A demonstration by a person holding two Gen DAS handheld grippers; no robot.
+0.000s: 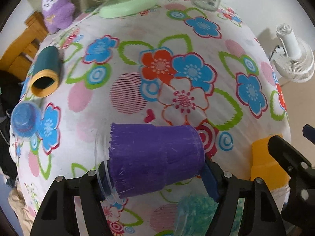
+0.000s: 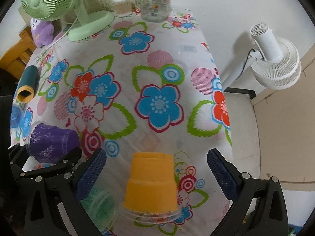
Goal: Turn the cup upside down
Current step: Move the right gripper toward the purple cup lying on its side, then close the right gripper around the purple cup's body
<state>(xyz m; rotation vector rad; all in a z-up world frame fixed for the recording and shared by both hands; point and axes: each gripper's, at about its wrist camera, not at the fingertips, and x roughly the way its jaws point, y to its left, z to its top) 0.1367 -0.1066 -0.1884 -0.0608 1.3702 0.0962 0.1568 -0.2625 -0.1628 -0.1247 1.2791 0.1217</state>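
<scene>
My left gripper (image 1: 157,179) is shut on a purple cup (image 1: 155,157) with a clear rim and holds it on its side above the flowered tablecloth (image 1: 137,39), rim to the left. The same cup shows in the right wrist view (image 2: 52,145). My right gripper (image 2: 156,177) is open. An orange cup (image 2: 150,182) stands upside down on its clear rim between the open fingers, touching neither. It also shows at the right edge of the left wrist view (image 1: 265,165).
A dark green cup with a yellow rim (image 1: 46,70) lies on its side at the left. A blue cup (image 1: 25,118) and a teal cup (image 1: 195,210) stand nearby. A green fan (image 2: 59,5), a glass jar (image 2: 155,2), a purple plush (image 1: 57,7) stand at the back. A white fan (image 2: 275,63) stands off the table's right edge.
</scene>
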